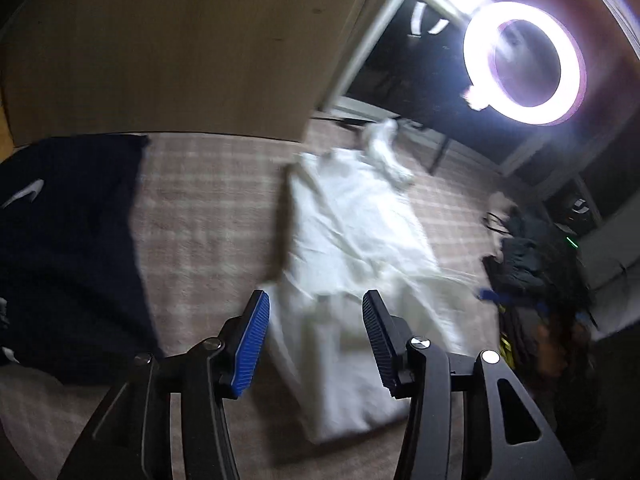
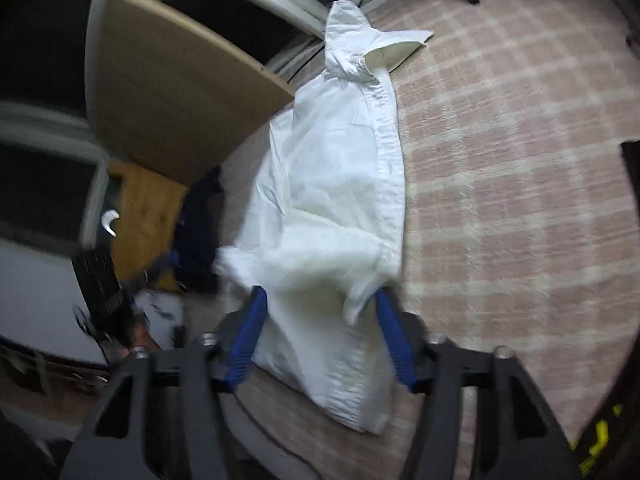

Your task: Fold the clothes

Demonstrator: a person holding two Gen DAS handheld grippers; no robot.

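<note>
Looking along our left gripper (image 1: 316,338), we see its jaws standing apart with nothing between the pads; one pad faces us in blue, the other is dark and ribbed. Beyond them a white shirt (image 1: 352,236) lies stretched out on a pink checked carpet (image 1: 208,208), its crumpled collar end farthest from us and its near end reaching down between the two fingers in the picture, though the cloth lies on the floor below them and is not pinched. To the left a dark navy garment (image 1: 68,240) with a pale swoosh mark is spread on the same carpet, well apart from the shirt. A tan wooden board (image 1: 172,48) stands behind both. A ring light (image 1: 524,62) glares at the upper right, and a dark heap of clothes (image 1: 532,256) sits at the right edge of the carpet.

From our right gripper (image 2: 320,332), the jaws are likewise parted, blue pads on either side of the shirt's (image 2: 336,184) near, bunched end. The cloth hangs loose between them and we cannot see either pad pressing on it. The shirt runs away from us over the carpet (image 2: 520,160), button band along its right edge, collar at the far end beside the tan board (image 2: 168,100). The navy garment (image 2: 198,224) shows just left of the shirt.
</note>
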